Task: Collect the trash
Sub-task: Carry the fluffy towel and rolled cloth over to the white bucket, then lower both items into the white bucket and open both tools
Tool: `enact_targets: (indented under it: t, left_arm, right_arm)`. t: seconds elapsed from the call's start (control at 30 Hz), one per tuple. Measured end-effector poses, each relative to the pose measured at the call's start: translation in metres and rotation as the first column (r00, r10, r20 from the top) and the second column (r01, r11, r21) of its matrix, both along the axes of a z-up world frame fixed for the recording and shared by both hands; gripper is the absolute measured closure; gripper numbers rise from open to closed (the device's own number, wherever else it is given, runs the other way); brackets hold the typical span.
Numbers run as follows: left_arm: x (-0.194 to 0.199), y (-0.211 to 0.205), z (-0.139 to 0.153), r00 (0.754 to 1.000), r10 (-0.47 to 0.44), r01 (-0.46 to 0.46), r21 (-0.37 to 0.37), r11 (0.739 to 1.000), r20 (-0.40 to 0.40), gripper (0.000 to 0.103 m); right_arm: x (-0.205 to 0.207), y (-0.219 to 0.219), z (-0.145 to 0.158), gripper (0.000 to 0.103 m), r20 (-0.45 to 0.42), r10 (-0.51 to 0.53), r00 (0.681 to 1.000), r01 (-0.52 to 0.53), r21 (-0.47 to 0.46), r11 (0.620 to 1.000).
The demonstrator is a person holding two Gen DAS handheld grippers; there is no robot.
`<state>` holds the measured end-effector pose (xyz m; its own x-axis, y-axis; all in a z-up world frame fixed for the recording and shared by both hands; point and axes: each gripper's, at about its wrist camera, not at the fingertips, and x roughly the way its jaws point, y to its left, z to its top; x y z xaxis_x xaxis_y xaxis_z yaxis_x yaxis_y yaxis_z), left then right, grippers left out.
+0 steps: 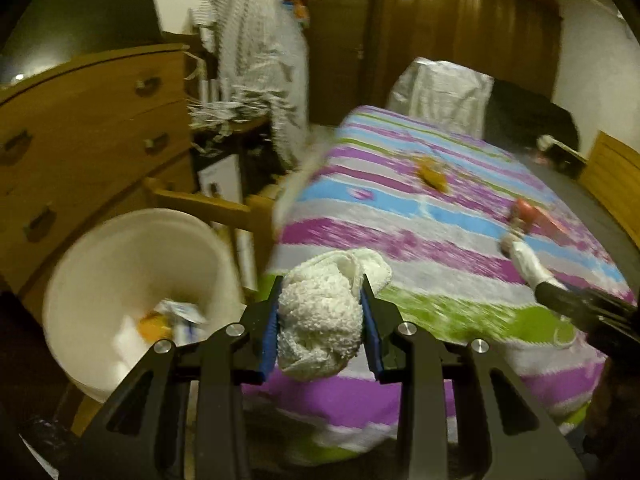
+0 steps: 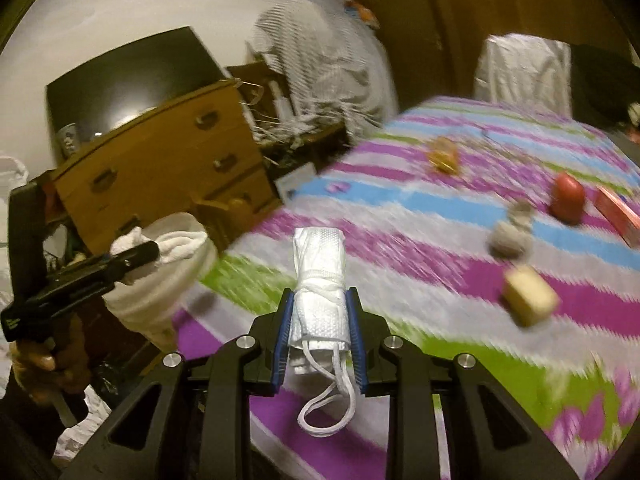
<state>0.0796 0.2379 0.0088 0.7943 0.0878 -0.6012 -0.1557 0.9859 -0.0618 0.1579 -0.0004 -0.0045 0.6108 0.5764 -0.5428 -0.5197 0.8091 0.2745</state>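
My left gripper (image 1: 322, 284) is shut on a crumpled white paper towel wad (image 1: 320, 320), held just past the foot of the striped bed and right of the white bin (image 1: 100, 240). The bin holds an orange scrap and paper. My right gripper (image 2: 320, 294) is shut on a rolled white face mask (image 2: 320, 280) whose ear loops hang down, above the bedspread. In the right wrist view the left gripper (image 2: 152, 250) holds its wad at the bin's rim (image 2: 152, 304). On the bed lie an orange wrapper (image 2: 444, 156), a grey crumpled ball (image 2: 510, 236) and a yellow block (image 2: 528, 296).
A red round object (image 2: 566, 198) and a red box (image 2: 616, 216) also lie on the bedspread (image 2: 400, 240). A wooden chest of drawers (image 1: 80, 140) stands behind the bin, with a cloth-draped stand (image 1: 256, 60) beside it. A person's hand (image 2: 44, 364) grips the left tool.
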Motion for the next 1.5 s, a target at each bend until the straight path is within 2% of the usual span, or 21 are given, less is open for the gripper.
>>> enact_targets:
  t: [0.13,0.27,0.4,0.5,0.7,0.8,1.0,1.5]
  left_arm:
    - [0.004,0.037,0.021,0.996,0.083,-0.084,0.057,0.995,0.017,0.070]
    - [0.006,0.087,0.038,0.985,0.170,-0.171,0.038,0.985,0.019,0.069]
    - [0.006,0.142,0.044,0.959,0.282,-0.282,0.006,0.959,-0.003,0.069]
    - [0.008,0.168,0.045,0.941,0.337,-0.336,0.034,0.941,-0.021,0.069]
    - [0.011,0.193,0.031,0.927,0.365,-0.359,0.074,0.930,-0.084,0.069]
    - [0.009,0.196,0.022,0.923,0.371,-0.362,0.095,0.927,-0.105,0.069]
    - [0.005,0.202,0.009,0.908,0.404,-0.385,0.156,0.910,-0.115,0.069]
    - [0.005,0.207,0.000,0.911,0.397,-0.379,0.153,0.913,-0.115,0.069]
  right_arm:
    - [0.025,0.054,0.024,0.076,0.010,0.092,0.996,-0.092,0.012,0.996]
    - [0.046,0.116,0.045,0.076,0.004,0.173,0.985,-0.173,0.006,0.985]
    - [0.062,0.177,0.059,0.076,-0.033,0.237,0.971,-0.237,-0.002,0.971]
    - [0.075,0.217,0.063,0.076,-0.076,0.271,0.959,-0.272,-0.003,0.962]
    - [0.076,0.284,0.058,0.076,-0.136,0.325,0.936,-0.332,-0.031,0.943]
    - [0.071,0.310,0.052,0.076,-0.150,0.341,0.928,-0.355,-0.082,0.931]
    - [0.056,0.340,0.038,0.076,-0.157,0.358,0.920,-0.381,-0.152,0.912]
    - [0.050,0.349,0.030,0.075,-0.140,0.369,0.919,-0.391,-0.204,0.897]
